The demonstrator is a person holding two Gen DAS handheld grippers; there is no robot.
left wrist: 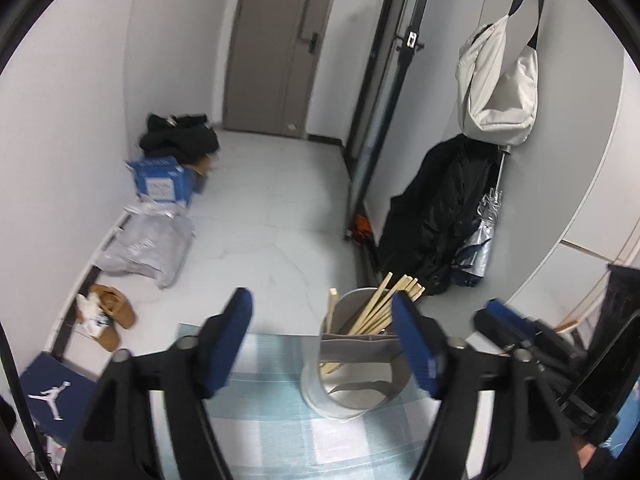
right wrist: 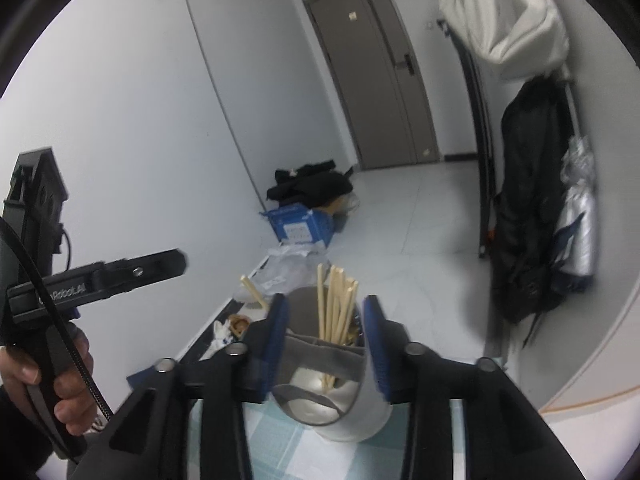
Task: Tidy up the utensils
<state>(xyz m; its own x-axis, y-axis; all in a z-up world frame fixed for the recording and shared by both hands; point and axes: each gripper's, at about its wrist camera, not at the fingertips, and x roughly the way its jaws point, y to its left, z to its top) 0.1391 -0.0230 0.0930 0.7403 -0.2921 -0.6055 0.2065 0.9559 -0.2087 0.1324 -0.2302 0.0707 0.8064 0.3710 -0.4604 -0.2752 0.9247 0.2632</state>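
Several chopsticks stand in the grey holder; left gripper and right gripper gape empty.

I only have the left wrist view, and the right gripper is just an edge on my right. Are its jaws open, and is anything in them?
Observer: They're open. In the right wrist view the right gripper has its pads apart with nothing held. The chopsticks stand in the holder just beyond it.
Operator: Is my left gripper clear of the holder?
Observer: Yes. From the right side, the left gripper sits off to the holder's left with bare wall showing between them, and a hand grips its handle.
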